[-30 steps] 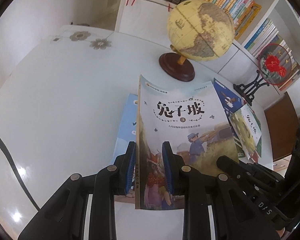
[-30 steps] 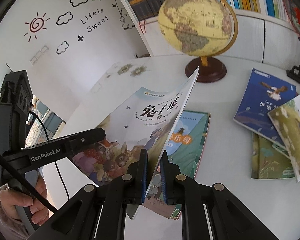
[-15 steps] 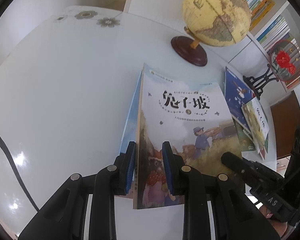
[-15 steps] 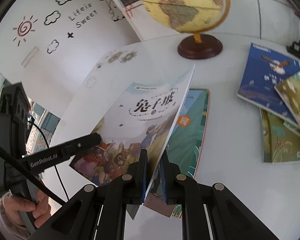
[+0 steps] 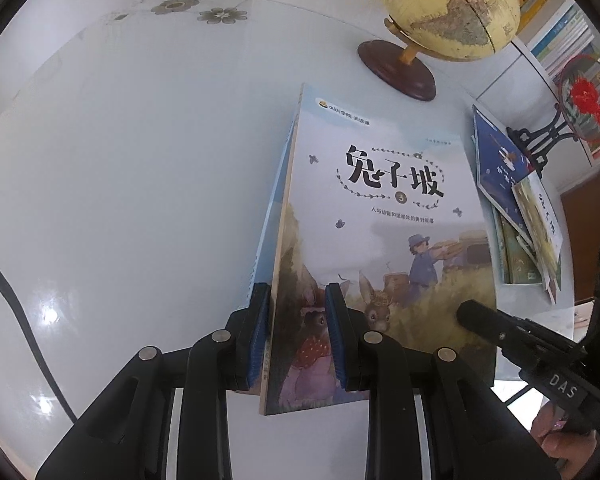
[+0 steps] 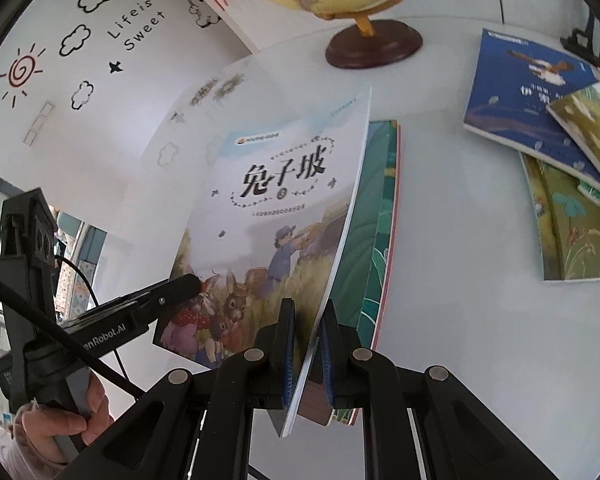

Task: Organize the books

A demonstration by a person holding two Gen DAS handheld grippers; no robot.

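A picture book with rabbits on its cover [image 5: 380,240] hangs tilted just above the white table [image 5: 140,160]. My left gripper [image 5: 296,320] is shut on its spine corner. My right gripper [image 6: 308,344] is shut on its open page edge [image 6: 340,240]. Right under it lies a teal book with a pink spine [image 6: 380,208]; in the left wrist view only its blue edge [image 5: 278,184] shows. To the right a loose pile holds a dark blue book [image 6: 528,88], a yellow-green one [image 6: 592,128] and a green one [image 6: 572,232].
A yellow globe [image 5: 448,4] on a brown foot [image 5: 396,68] stands behind the books. A round red fan ornament on a black stand [image 5: 588,96] sits at the far right, before shelves full of books [image 5: 556,20]. A hand [image 6: 52,428] grips the left tool.
Both grippers have sunk toward the table with the rabbit book between them. The book now lies flatter and closer over the teal book.
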